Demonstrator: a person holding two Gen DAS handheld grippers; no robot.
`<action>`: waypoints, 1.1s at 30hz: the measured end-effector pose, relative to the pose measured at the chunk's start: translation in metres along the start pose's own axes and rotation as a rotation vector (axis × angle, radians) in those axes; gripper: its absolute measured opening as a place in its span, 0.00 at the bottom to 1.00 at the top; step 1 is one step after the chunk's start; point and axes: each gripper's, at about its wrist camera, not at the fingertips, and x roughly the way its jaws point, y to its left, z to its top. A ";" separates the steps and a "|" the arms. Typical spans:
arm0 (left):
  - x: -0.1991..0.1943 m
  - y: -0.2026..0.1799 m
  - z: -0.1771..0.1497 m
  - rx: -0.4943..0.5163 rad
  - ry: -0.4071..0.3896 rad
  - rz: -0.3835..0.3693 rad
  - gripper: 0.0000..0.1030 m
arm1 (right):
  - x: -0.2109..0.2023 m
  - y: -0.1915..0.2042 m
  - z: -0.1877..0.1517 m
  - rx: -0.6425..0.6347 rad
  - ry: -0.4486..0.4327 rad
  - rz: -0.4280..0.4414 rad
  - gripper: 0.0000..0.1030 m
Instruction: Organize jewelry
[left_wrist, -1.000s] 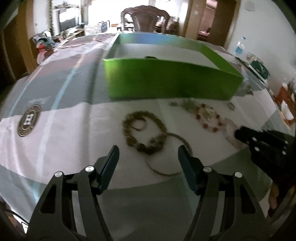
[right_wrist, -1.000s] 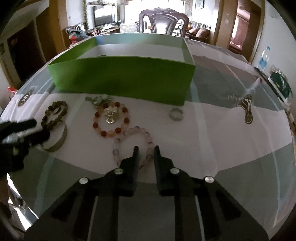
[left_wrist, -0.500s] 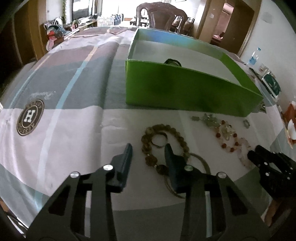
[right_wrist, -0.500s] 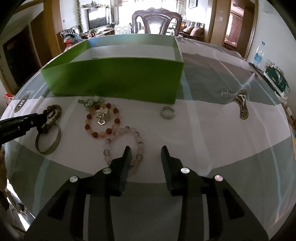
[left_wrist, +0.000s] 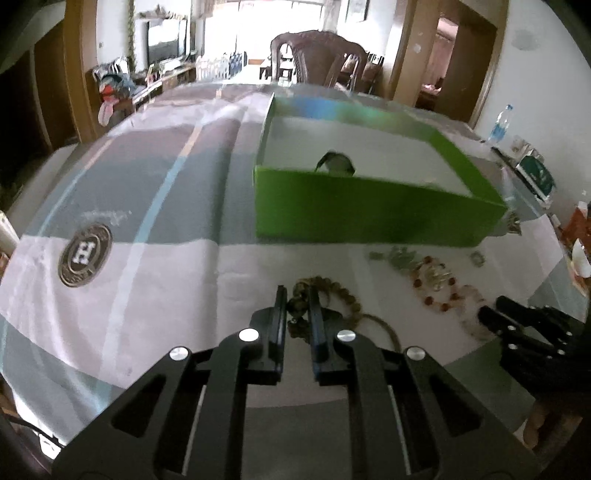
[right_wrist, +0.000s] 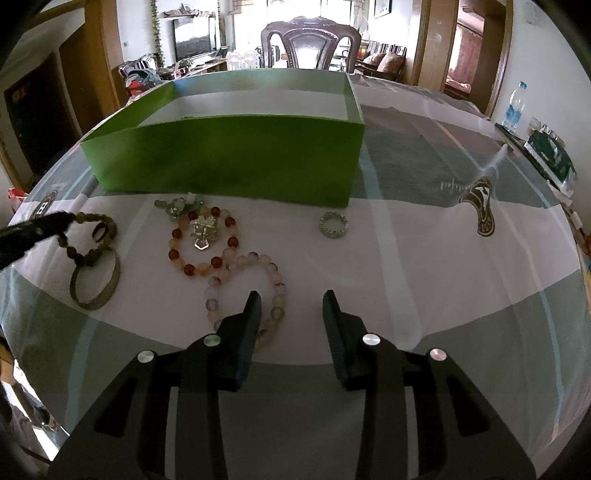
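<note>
Gripping the brown bead bracelet (left_wrist: 334, 291), the left gripper (left_wrist: 297, 295) had its jaws nearly together, having just been closing, with the beads pinched between the fingers. Landmark: the green box (right_wrist: 229, 155). The bracelet lay on the tablecloth (right_wrist: 406, 258) in front of the box's left end, overlapping a metal bangle (right_wrist: 95, 284). The right gripper (right_wrist: 291, 301) stood well in front of the box, its jaws apart and holding nothing; its left finger sat just beside the pale bead bracelet (right_wrist: 243, 288). Nearer the box lay the red bead bracelet (right_wrist: 203, 243), then a silver ring (right_wrist: 333, 224). The step in hand appeared to be the pick-up of the brown bracelet. The next move would call for lifting it clear of the bangle and carrying it over the box's near wall.
</note>
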 end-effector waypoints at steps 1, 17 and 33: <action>-0.002 0.000 0.000 -0.001 -0.002 0.000 0.11 | -0.001 0.001 0.000 0.000 0.004 0.024 0.14; -0.042 -0.007 0.017 0.015 -0.079 -0.029 0.11 | -0.060 0.003 0.034 -0.016 -0.162 0.016 0.02; -0.029 -0.006 0.012 0.009 -0.040 -0.041 0.11 | 0.001 -0.018 0.015 0.042 0.036 -0.036 0.42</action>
